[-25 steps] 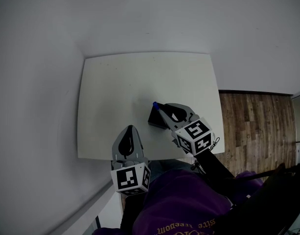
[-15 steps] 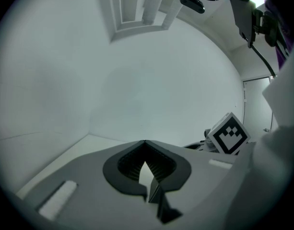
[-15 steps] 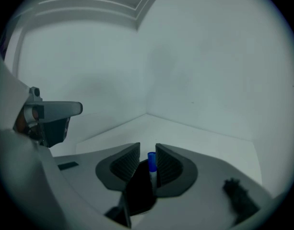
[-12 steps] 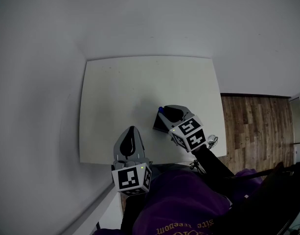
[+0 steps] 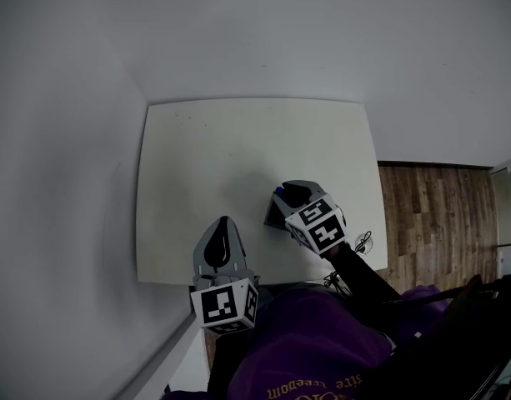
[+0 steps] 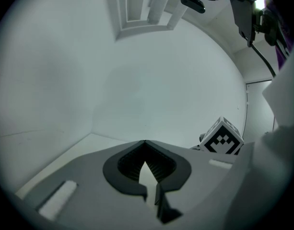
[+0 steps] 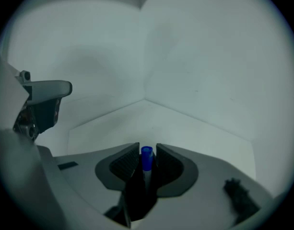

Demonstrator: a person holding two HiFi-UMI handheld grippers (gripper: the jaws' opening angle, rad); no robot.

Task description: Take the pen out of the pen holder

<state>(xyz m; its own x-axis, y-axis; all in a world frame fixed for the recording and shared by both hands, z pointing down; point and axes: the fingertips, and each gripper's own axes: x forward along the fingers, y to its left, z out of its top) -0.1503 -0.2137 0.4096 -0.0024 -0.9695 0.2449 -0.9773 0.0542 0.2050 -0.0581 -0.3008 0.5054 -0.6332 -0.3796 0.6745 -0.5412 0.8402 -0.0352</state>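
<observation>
On the white table (image 5: 205,157) a black pen holder (image 5: 273,216) stands near the front right. A pen with a blue cap (image 5: 278,192) rises from it. My right gripper (image 5: 287,193) hangs right over the holder. In the right gripper view the blue cap (image 7: 146,156) sits squeezed between the two jaws of that gripper (image 7: 147,148), with the dark holder (image 7: 136,195) below. My left gripper (image 5: 223,222) rests at the table's front edge, left of the holder, and in its own view the left gripper (image 6: 145,144) has its tips together and nothing between them.
White walls close the table in at the back and left. Wooden floor (image 5: 430,215) lies beyond the table's right edge. The person's purple garment (image 5: 313,348) fills the bottom of the head view. The right gripper's marker cube (image 6: 223,138) shows in the left gripper view.
My right gripper has tilted more upright over the holder, and the blue cap has shifted a little toward me with it. The left gripper has stayed put.
</observation>
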